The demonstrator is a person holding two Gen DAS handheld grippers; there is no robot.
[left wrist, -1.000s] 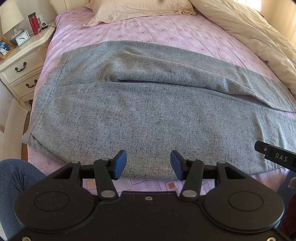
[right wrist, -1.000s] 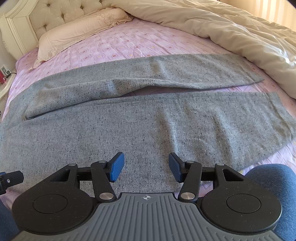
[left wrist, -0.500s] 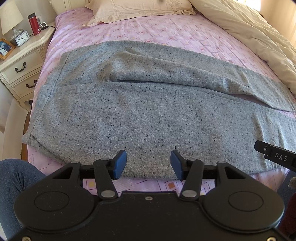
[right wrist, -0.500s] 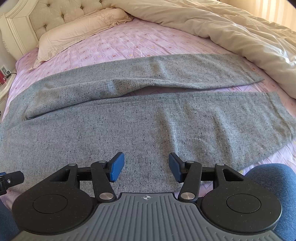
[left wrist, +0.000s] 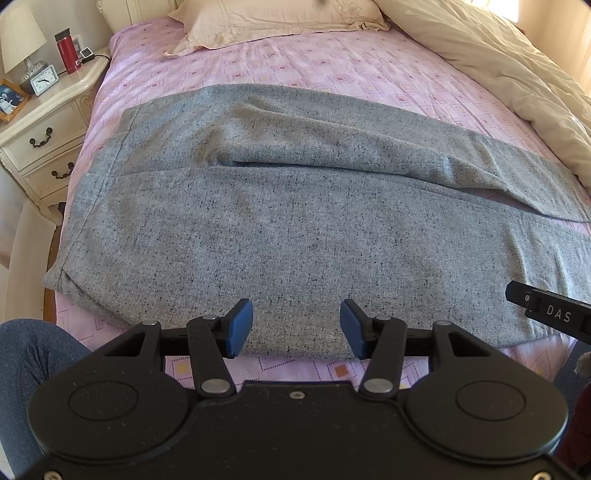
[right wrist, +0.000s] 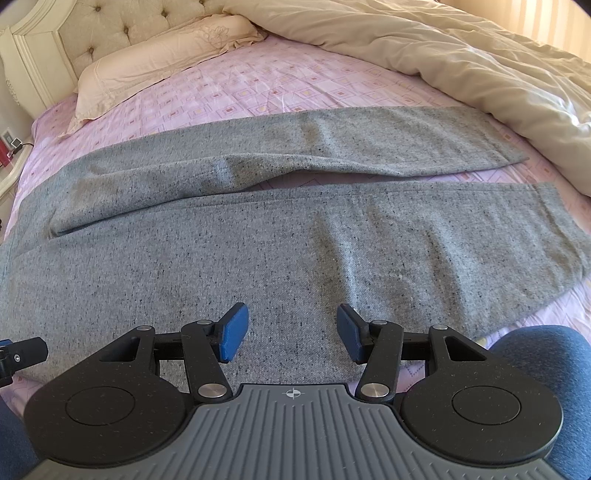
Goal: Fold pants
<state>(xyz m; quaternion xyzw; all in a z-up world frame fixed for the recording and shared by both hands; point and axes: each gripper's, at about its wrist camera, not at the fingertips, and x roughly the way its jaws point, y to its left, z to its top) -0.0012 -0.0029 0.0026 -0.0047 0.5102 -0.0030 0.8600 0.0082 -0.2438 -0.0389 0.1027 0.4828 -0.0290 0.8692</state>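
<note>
Nothing has moved since the earlier frames: both grippers and the garment lie as they did 1 second ago. The grey flecked pants point(left wrist: 295, 206) lie flat across a pink patterned bedsheet point(left wrist: 295, 66), waistband at the left edge of the bed and the 2 legs running to the right. In the right wrist view the pants point(right wrist: 295, 236) show the far leg lying slightly askew, its inner edge overlapping the near leg toward the crotch, with a narrow strip of sheet visible between the 2 legs farther right; both hems end short of a cream duvet point(right wrist: 424, 48) bunched at the far right. A pale pillow point(right wrist: 159, 55) rests against a tufted headboard point(right wrist: 110, 26) at the far left.

The left gripper point(left wrist: 295, 328) hovers over the near edge of the pants close to the waist, its blue pads point(left wrist: 240, 328) well apart and gripping nothing. The right gripper point(right wrist: 291, 332) hovers over the near leg, farther along toward the knee, jaws likewise spread wide with no cloth pinched between them.

A cream nightstand point(left wrist: 40, 122) stands at the far left, bearing a lamp point(left wrist: 22, 40), a small clock point(left wrist: 43, 79), a red bottle point(left wrist: 66, 53) and a framed photo point(left wrist: 9, 101). The person's denim-clad knees point(right wrist: 543, 362) show at the near corners.
</note>
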